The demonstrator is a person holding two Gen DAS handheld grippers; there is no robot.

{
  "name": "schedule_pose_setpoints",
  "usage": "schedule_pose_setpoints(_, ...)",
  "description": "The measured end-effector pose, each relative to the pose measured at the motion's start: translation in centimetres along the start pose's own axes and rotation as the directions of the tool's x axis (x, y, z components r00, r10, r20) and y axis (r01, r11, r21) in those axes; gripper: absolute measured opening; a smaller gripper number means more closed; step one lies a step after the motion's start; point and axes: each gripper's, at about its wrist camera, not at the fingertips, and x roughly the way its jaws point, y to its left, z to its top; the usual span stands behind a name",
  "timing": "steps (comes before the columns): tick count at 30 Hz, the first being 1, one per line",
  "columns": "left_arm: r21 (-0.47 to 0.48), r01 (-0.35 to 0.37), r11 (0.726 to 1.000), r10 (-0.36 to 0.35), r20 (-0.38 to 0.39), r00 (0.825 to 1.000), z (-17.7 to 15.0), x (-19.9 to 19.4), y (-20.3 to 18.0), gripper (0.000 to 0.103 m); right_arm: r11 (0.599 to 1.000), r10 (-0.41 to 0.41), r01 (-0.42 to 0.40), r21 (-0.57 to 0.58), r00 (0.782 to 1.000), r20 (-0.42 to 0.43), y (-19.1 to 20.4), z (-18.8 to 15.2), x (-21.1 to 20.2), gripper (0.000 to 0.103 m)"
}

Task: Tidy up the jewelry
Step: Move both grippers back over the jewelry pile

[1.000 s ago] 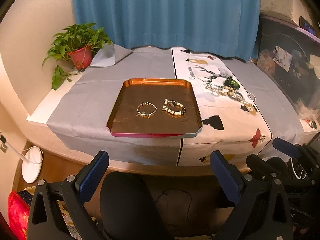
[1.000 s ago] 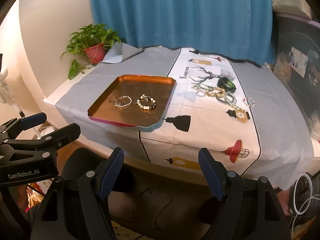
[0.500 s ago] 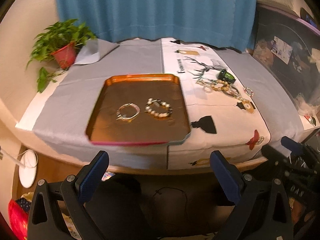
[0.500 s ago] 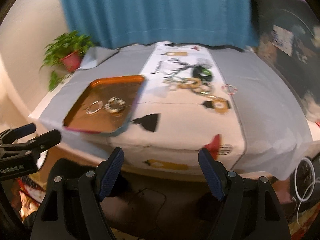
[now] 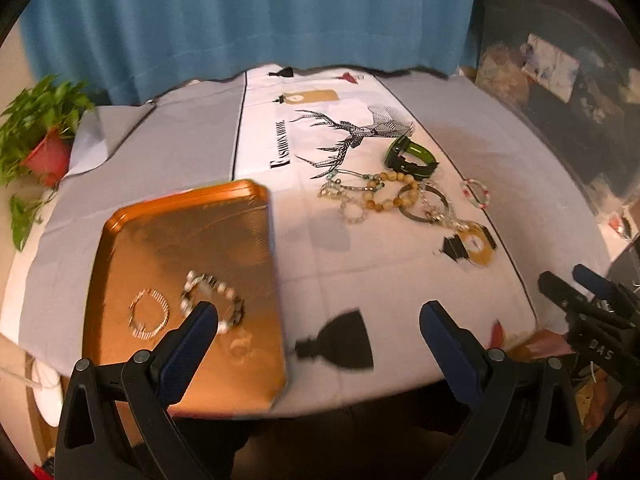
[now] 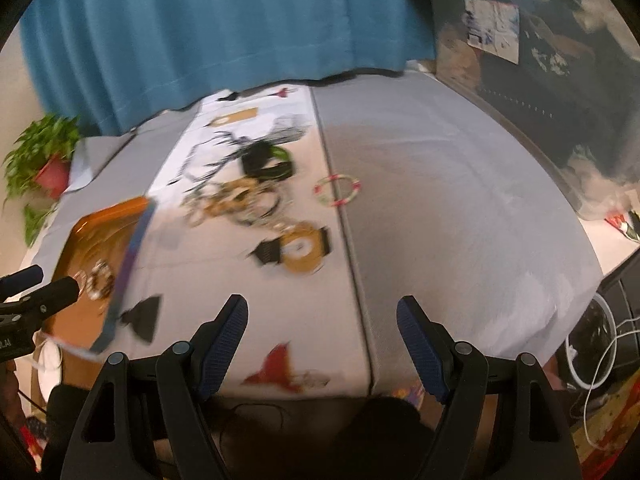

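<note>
Jewelry (image 5: 394, 196) lies heaped on the white printed runner (image 5: 360, 248), well ahead of both tools, and nothing is held yet. From the right gripper (image 6: 322, 330), fingers spread wide and empty, the heap sits at about eleven o'clock, with a lone pink-and-green bangle (image 6: 337, 189) near twelve. From the left gripper (image 5: 318, 332), equally spread and empty, the same heap is at one o'clock; the orange tray (image 5: 176, 240) with two bracelets lies at ten. The heap stretches diagonally across the runner. By my reckoning the right hand has the straighter reach.
</note>
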Motion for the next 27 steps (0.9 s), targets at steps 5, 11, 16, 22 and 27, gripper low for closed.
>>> schedule_pose_setpoints(5,0.032,-0.012,0.999,0.013,-0.014,1.0,2.4,3.1,-1.2,0.1,1.0,-0.017,0.018,0.021,1.0,-0.014,-1.7,1.7,2.6,0.077)
schedule_pose_setpoints(11,0.048,-0.015,0.999,0.017,-0.043,0.999,4.0,6.2,-2.0,0.1,0.999,-0.027,0.028,0.035,0.999,-0.028,-2.9,2.8,5.0,0.077)
schedule_pose_setpoints(16,0.056,-0.022,0.998,0.027,-0.083,0.996,4.3,8.4,-2.2,0.1,0.999,-0.031,0.033,0.042,0.999,-0.037,-3.6,3.4,6.4,0.077)
schedule_pose_setpoints(22,0.044,-0.011,0.999,0.015,-0.111,0.994,4.9,10.4,-1.9,0.1,0.998,-0.038,0.04,0.043,0.998,-0.042,-4.1,4.0,7.8,0.077)
schedule_pose_setpoints(27,0.063,0.013,0.998,-0.005,-0.131,0.991,5.6,12.1,-1.9,0.1,0.998,-0.047,0.049,0.033,0.998,-0.042,-4.0,4.8,8.9,0.077)
